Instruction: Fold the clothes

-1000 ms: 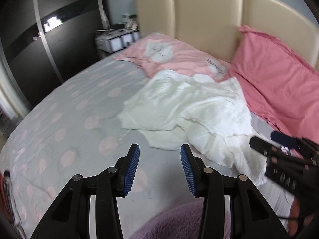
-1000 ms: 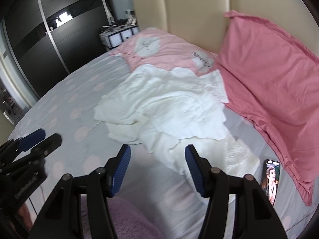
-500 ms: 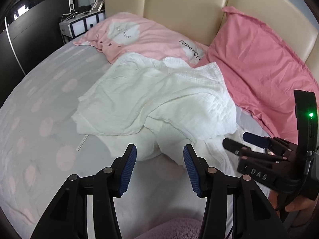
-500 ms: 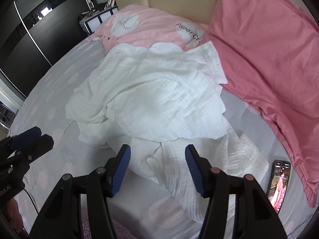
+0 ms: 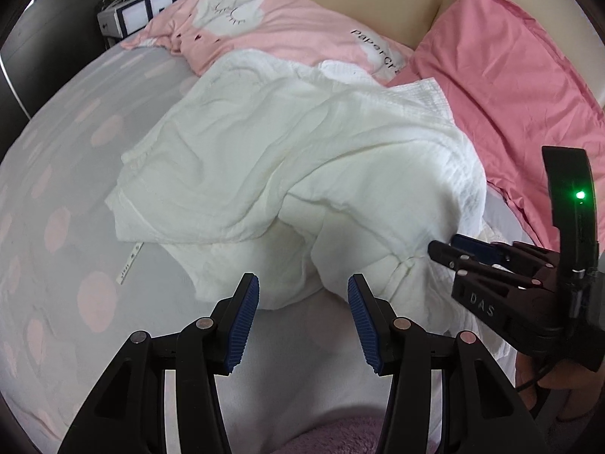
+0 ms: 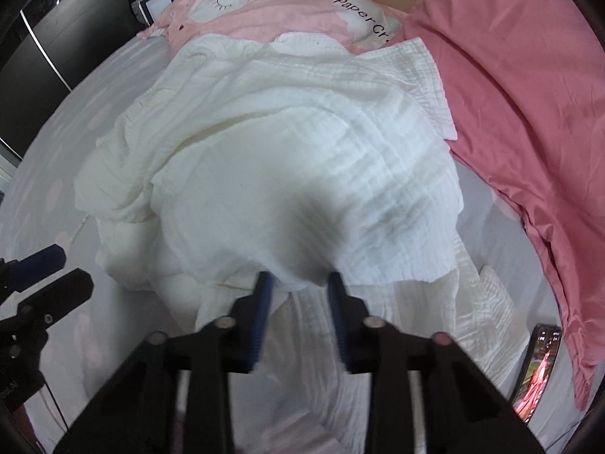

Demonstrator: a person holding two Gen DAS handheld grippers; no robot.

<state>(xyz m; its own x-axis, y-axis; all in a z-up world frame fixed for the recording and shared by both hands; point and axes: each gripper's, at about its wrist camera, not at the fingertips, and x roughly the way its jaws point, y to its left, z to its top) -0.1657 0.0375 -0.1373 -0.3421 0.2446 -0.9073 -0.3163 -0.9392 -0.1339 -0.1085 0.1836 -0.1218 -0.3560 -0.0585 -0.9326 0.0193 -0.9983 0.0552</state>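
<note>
A crumpled white muslin garment [image 5: 302, 159] [image 6: 302, 174] lies in a heap on the bed. My left gripper [image 5: 302, 287] hangs open just above the garment's near edge, with nothing pinched between its blue pads. It also shows at the left edge of the right wrist view as the left gripper [image 6: 49, 265]. My right gripper [image 6: 300, 280] is blurred and its jaws are closing around a fold at the garment's near hem. The pads still stand apart. From the left wrist view the right gripper [image 5: 442, 249] has its tips at the bunched right edge of the cloth.
The bed sheet [image 5: 68, 227] is grey with pink dots. A pale pink pillow [image 5: 283, 26] and a deeper pink pillow [image 5: 522, 87] lie against the headboard. A phone [image 6: 540, 370] lies at the right. A purple fuzzy fabric [image 5: 340, 435] sits at the near edge.
Both grippers have come down and forward onto the white garment, which now fills each view. The right gripper's jaws have narrowed around the hem; the left jaws stay apart.
</note>
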